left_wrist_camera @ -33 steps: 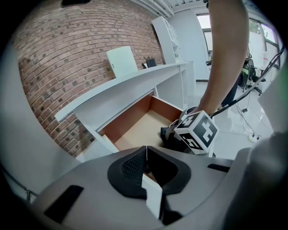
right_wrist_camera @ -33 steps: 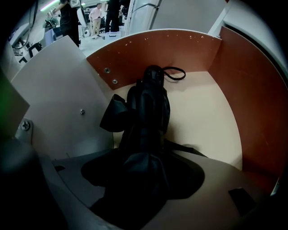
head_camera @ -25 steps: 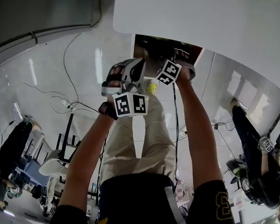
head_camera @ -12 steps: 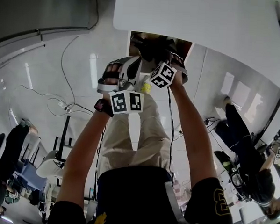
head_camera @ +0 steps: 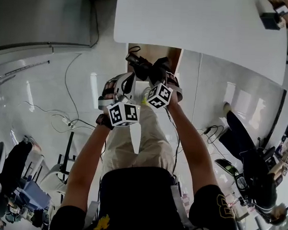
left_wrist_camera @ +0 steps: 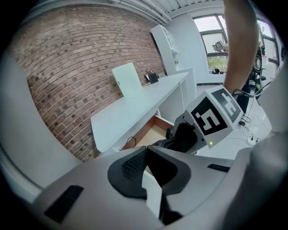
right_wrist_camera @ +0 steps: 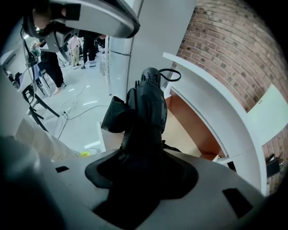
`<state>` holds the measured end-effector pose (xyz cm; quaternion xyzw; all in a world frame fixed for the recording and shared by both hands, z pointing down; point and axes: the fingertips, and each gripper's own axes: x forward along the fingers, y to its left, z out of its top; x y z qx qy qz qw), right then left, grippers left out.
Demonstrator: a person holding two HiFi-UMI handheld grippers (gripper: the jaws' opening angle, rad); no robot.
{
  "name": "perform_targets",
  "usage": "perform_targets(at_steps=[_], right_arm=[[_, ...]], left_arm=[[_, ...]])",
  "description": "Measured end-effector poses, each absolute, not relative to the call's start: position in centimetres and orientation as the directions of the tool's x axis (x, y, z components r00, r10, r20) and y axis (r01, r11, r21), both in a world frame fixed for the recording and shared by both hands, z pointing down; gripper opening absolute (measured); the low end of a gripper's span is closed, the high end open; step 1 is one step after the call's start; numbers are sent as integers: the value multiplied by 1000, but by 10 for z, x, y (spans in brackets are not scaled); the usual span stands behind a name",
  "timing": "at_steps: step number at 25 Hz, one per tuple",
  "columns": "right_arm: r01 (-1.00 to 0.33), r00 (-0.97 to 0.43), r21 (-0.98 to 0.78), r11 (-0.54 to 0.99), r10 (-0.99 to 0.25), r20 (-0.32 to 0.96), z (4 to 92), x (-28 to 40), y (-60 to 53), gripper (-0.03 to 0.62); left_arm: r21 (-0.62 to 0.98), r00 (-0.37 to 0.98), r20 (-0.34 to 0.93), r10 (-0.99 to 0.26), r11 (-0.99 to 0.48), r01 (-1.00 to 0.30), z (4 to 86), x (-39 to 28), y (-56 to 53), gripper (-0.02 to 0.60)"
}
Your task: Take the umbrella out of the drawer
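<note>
The black folded umbrella (head_camera: 145, 69) hangs above the open drawer (head_camera: 174, 53) under the white desk (head_camera: 201, 24). My right gripper (head_camera: 154, 78) is shut on the umbrella's lower part; in the right gripper view the umbrella (right_wrist_camera: 150, 108) rises straight out of the right gripper (right_wrist_camera: 144, 157), wrist loop at its far end, with the drawer's wooden floor (right_wrist_camera: 189, 130) below. My left gripper (head_camera: 128, 80) sits just left of it, jaw tips together, holding nothing. The left gripper view shows the left gripper (left_wrist_camera: 146, 148), the umbrella (left_wrist_camera: 180, 137) beside the right gripper's marker cube, and the drawer (left_wrist_camera: 155, 132) behind.
The person's legs (head_camera: 143, 136) stand below the drawer front. Cables (head_camera: 67, 117) trail over the glossy white floor at left. Chairs (head_camera: 15, 177) and other people (head_camera: 256, 171) are at the lower edges. A brick wall (left_wrist_camera: 67, 67) backs the desk.
Both grippers have risen toward the camera. The right one has lifted the umbrella up out of the drawer and rolled its wrist. The umbrella's loop end now shows above the drawer.
</note>
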<state>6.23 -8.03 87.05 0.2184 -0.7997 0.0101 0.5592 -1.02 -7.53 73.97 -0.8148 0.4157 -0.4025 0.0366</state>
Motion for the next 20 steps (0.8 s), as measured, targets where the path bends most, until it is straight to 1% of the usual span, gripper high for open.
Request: perform_targets(at_steps=[6,10,13,20], right_arm=[[-436,-337,230,870,-395,854,798,64,-79,258],[-504,-368,239,830,-457,810,740,64,-86,258],[-549,-392,255,796,-515,762,689,62,-89,258],[-642,-423,309,702,-660,621,566,57,-107,258]], left_arm=[[-398,302,619,-725,-621,-675,700,-14,-78,20],[-403,260,584,-769,-553,-729,658,-23,-90,20],[-408,250,546,-800,-514,-754,618,-25,-94,20],[-446,244,411,-878,-428,-786,519,-31,-109,20]])
